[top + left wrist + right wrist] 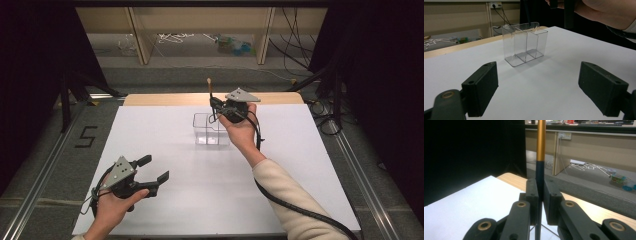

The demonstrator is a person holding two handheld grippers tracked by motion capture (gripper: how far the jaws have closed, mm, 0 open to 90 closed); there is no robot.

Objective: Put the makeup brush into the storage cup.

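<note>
Right gripper [539,202] fingers pinch slim upright brush handle, dark blue below, gold above [540,157], over clear plastic three-compartment box [210,130] on white table [165,150]. Likely light, stiff, slippery; grip low. Left gripper [539,90] fingers spread, empty.

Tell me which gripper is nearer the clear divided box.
Right. The right gripper holds a pen just above the clear box; the left gripper rests open, well in front of it.

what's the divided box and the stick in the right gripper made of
Divided box: likely clear acrylic or hard plastic, glossy; the table shows through its walls. Stick: slim rod, gold upper part with a satin metallic sheen, dark matte lower part; painted wood, metal or plastic, cannot tell which.
</note>
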